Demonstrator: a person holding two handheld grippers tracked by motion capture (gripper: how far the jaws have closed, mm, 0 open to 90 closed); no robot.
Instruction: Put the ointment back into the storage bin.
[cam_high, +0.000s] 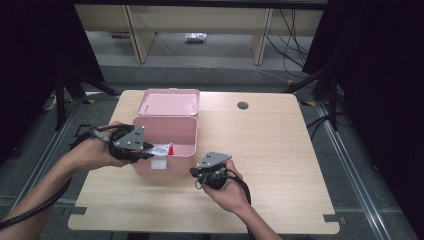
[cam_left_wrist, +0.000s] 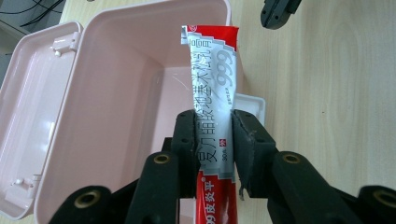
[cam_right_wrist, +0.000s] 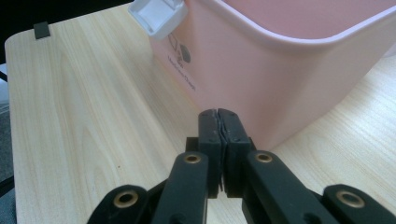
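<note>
sachet marked "999", over pink box

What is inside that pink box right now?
The pink box looks empty where its floor shows. The red-and-silver tube, clamped in the left gripper, hangs over the opening and covers part of the floor.

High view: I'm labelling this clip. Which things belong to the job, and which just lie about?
In the job:
- red-and-silver foil sachet, clamped in left gripper
- open pink plastic box

Lying about:
- silvery packet on the floor
- floor cables
</note>
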